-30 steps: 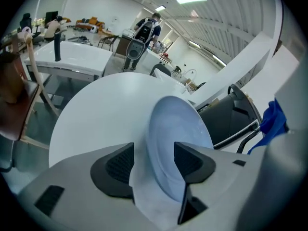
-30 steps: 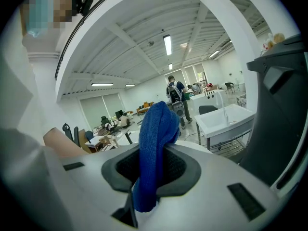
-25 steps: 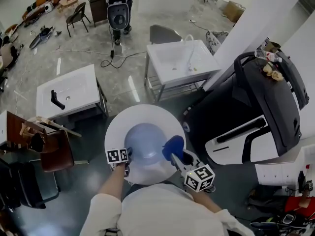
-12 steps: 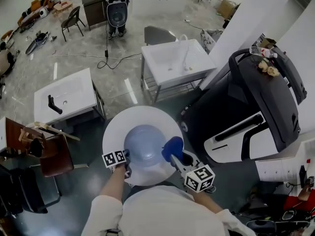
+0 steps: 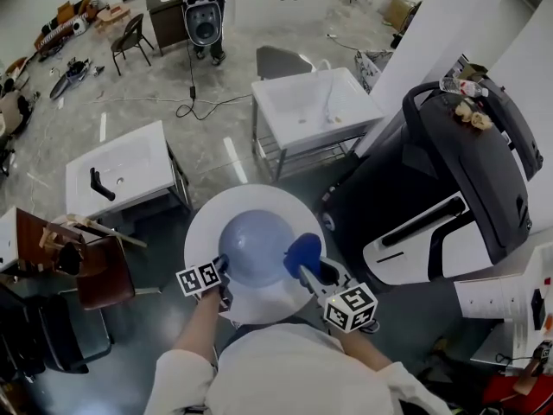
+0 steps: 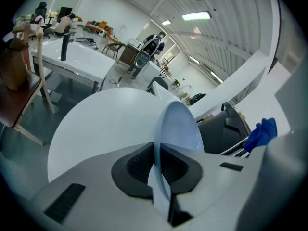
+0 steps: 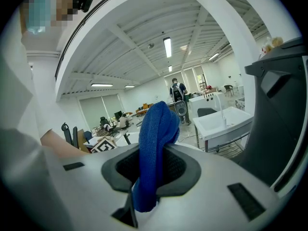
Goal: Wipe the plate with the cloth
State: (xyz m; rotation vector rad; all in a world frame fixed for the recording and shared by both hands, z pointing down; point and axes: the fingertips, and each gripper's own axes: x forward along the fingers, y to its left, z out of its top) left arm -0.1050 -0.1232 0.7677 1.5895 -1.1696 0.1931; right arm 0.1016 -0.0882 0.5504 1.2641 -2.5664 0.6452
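— Where are we holding the plate?

— We are gripping the blue plate by its near-left rim. The left gripper is clamping shut on that edge, one pad on each face. The plate is sitting over the middle of the round white table, a little toward the near edge.

— Are we keeping it flat on the table?

— From above we cannot tell. The left gripper view is showing it edge-on and rising away from the jaws, so we are probably tipping that side up.

— And the cloth?

— The right gripper is squeezing closed on the blue cloth, which is bunching out past its jaws. The cloth is hanging at the plate's right rim, touching it or just beside it.

— So which way are we heading?

— We are looking at a stroke leftward across the plate's face, from the right rim toward the left gripper. The right hand is nearer the bare face, while the left is only steadying the rim.
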